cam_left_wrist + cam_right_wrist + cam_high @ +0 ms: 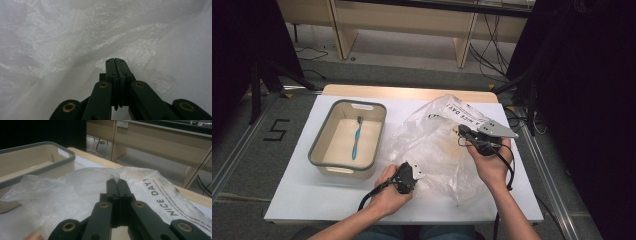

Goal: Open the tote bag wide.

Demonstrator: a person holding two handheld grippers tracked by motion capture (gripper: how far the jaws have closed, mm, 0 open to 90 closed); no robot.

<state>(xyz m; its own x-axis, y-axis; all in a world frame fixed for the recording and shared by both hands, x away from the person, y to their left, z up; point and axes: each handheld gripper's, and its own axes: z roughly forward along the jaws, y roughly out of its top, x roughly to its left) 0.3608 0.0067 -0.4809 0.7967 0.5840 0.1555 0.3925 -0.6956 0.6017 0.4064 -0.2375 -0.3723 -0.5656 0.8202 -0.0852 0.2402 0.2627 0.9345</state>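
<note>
left hand-held gripper (pixel 412 172): clenched on the near edge of the clear plastic bag (pixel 432 142) | right hand-held gripper (pixel 463 131): clenched on the bag's top edge, holding it up | bag: lay on the white worktop (pixel 302 185), just beside the beige bin (pixel 362 107) | bin: held a blue toothbrush (pixel 357 138)

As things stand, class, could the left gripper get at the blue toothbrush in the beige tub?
Probably not yet: the left gripper is shut on the clear plastic bag; the blue toothbrush lies uncovered in the beige tub.
</note>
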